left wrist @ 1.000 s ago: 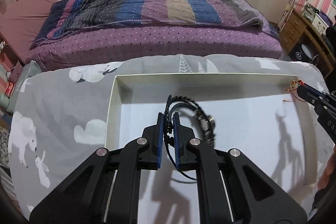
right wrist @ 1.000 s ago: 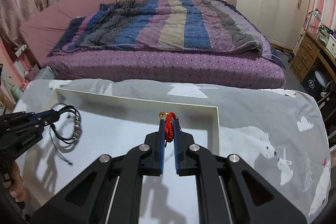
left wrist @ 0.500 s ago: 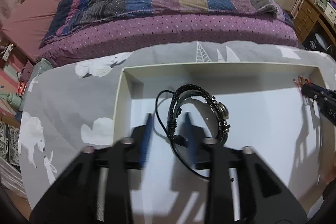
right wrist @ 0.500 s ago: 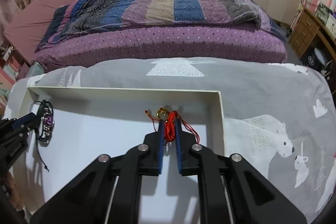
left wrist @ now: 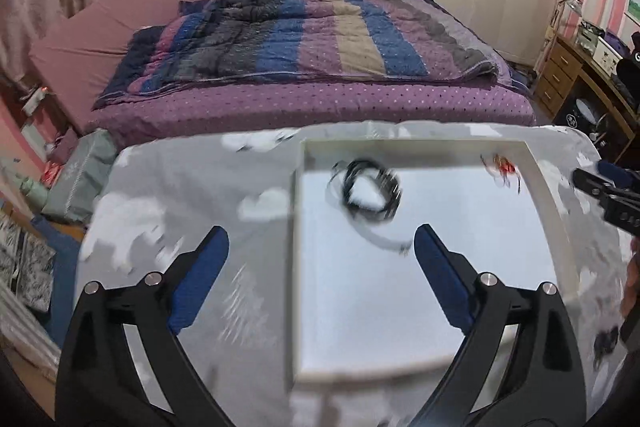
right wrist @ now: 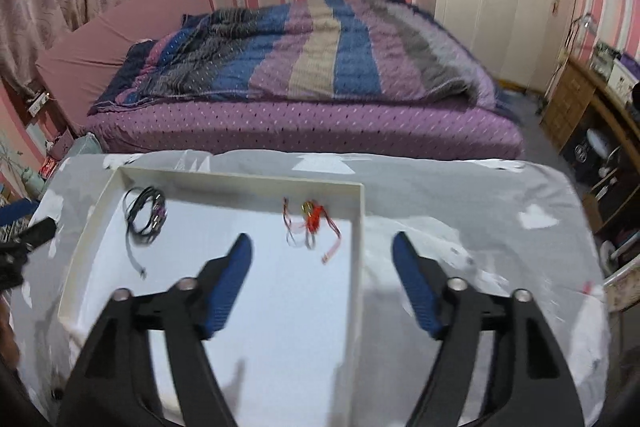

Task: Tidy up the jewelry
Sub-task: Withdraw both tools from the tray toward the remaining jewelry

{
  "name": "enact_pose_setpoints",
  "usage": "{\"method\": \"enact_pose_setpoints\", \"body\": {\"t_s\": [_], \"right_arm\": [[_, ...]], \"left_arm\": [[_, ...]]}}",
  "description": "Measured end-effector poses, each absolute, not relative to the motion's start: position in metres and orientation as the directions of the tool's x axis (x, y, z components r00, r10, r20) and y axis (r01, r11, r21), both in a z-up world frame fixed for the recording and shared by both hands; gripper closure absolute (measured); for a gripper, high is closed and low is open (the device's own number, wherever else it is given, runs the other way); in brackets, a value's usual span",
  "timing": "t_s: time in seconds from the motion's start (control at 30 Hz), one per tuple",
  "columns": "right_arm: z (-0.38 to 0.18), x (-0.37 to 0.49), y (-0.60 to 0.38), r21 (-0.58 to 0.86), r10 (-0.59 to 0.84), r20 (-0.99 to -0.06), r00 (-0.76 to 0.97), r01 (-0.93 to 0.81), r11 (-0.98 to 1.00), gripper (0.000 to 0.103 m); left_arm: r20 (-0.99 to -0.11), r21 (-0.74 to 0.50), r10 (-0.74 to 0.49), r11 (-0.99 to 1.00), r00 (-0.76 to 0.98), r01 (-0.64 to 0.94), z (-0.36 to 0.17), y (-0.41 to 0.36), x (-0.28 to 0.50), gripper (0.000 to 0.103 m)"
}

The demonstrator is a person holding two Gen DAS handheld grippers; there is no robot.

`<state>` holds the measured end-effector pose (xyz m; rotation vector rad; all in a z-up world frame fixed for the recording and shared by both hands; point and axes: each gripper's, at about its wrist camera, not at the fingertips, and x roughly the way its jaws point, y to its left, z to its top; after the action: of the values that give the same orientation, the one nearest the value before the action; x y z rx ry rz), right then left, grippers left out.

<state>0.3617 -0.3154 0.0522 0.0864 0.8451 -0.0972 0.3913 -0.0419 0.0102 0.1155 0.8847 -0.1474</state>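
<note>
Over the near half of the white tray (right wrist: 358, 267), the right gripper (right wrist: 322, 247) is hanging with its jaws spread wide and nothing between them; they have just been opening, and the red cord bracelet (right wrist: 312, 221) is lying loose on the tray floor just beyond the fingertips, close to the tray's far right corner. Across the tray's left wall, the left gripper (left wrist: 320, 243) is likewise hanging released, its jaws having just been opening, one blue pad (left wrist: 200, 283) sitting outside the wall over the grey animal-print cloth (left wrist: 180, 187) and the other over the tray floor. Nothing is caught in it: the black cord bracelet (left wrist: 370, 195) is resting on the tray floor towards the far left corner, its loose tail trailing back towards the gripper.

Both pieces are sitting well apart, one at each far corner of the tray, which reads as a deliberate sorting so the cords do not tangle. With both tools let go, the placing step looks finished for these two items.

Beyond the tray's far wall, the purple bed (right wrist: 300, 131) with its striped quilt is filling the room.
</note>
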Motion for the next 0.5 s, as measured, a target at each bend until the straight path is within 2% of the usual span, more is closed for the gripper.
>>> {"method": "enact_pose_setpoints", "body": {"t_s": [0.1,0.2,0.43,0.5], "right_arm": [[0.063,0.322,-0.317,0.041,-0.045,-0.729,0.683,0.109,0.993,0.017],[0.066,0.284,-0.319,0.072,-0.031,-0.707,0.707,0.115,0.991,0.01],[0.062,0.205,-0.305,0.075,-0.025,-0.663,0.748,0.1,0.992,0.01],[0.058,0.184,-0.303,0.077,-0.033,-0.651,0.758,0.11,0.991,0.01]], "left_arm": [[-0.764,0.056,-0.054,0.987,0.643,0.15,0.013,-0.017,0.351,0.006],[-0.748,0.054,-0.031,0.993,0.663,0.108,0.015,0.006,0.313,0.003],[-0.713,0.043,-0.01,0.997,0.701,0.057,0.007,0.042,0.225,0.003],[-0.692,0.074,0.022,0.996,0.722,0.04,0.002,0.047,0.199,0.003]]}}
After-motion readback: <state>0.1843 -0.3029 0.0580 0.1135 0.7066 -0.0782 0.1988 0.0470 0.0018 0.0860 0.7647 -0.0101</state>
